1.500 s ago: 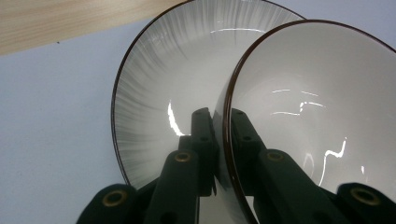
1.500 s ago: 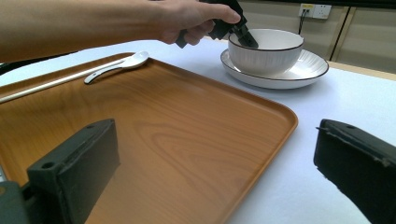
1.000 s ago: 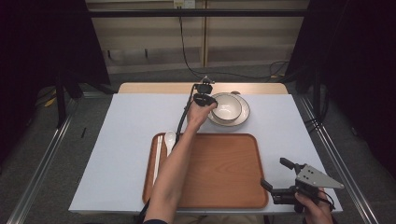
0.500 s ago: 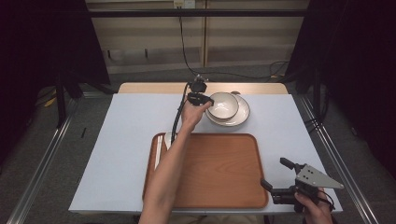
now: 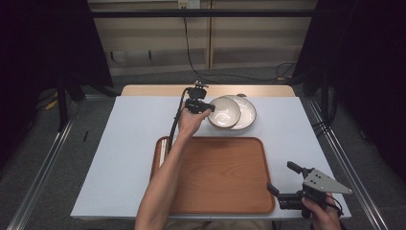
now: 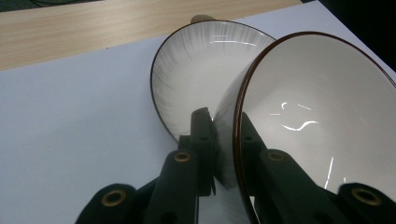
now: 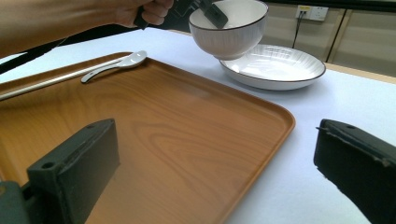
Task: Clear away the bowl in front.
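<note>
1. Two grippers at the table: left gripper (image 5: pixel 207 106) far across, right gripper (image 5: pixel 280 187) near the front right corner.
2. Left one clamped on the rim of the bowl (image 5: pixel 223 112), one jaw inside the wall, one outside.
3. Bowl lifted clear and tilted, over the left edge of the plate (image 5: pixel 246 111), not touching it in the right gripper view.
4. Plate flat on the white table cover (image 5: pixel 124 143), just beyond the tray (image 5: pixel 220 175).
5. Spoon (image 7: pixel 114 64) and chopsticks (image 7: pixel 51 80) lying along the tray's left side.
6. Right one spread wide, nothing between the jaws, held low over the cover just right of the tray's front corner.
</note>
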{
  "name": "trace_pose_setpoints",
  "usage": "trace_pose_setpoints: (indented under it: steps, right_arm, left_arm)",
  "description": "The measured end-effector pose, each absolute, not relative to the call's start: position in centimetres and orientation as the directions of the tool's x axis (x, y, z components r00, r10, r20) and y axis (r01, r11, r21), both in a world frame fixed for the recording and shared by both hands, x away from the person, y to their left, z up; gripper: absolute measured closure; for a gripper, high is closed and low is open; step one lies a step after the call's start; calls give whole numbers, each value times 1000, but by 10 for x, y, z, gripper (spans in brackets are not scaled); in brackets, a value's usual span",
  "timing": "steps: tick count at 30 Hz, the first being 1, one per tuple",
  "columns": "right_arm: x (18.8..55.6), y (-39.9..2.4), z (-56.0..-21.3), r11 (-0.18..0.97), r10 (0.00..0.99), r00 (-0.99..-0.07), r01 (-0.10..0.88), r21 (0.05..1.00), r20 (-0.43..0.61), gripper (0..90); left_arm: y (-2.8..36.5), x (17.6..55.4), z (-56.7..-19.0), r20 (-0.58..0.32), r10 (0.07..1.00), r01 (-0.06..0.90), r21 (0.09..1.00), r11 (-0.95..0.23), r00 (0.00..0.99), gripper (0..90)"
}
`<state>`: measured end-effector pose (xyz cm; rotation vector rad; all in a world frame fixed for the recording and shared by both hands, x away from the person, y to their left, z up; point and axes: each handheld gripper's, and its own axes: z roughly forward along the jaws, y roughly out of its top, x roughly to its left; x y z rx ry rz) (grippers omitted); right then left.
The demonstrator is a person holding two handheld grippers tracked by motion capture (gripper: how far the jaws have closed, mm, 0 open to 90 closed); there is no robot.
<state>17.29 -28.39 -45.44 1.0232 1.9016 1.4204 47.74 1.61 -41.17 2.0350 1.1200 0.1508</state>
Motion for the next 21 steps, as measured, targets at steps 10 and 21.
trace_pose_setpoints:
  steps: [10, 21]
  right_arm:
    - [174, -284, -455, 156, 825, -565, 248, 956, 12, 0]
    - [174, -283, -455, 162, 823, -568, 237, 958, 1, 0]
  left_arm:
    - [25, 458, -415, -296, 723, 661, 694, -286, 624, 824]
    - [-7, 435, -420, -292, 660, 632, 688, -358, 692, 824]
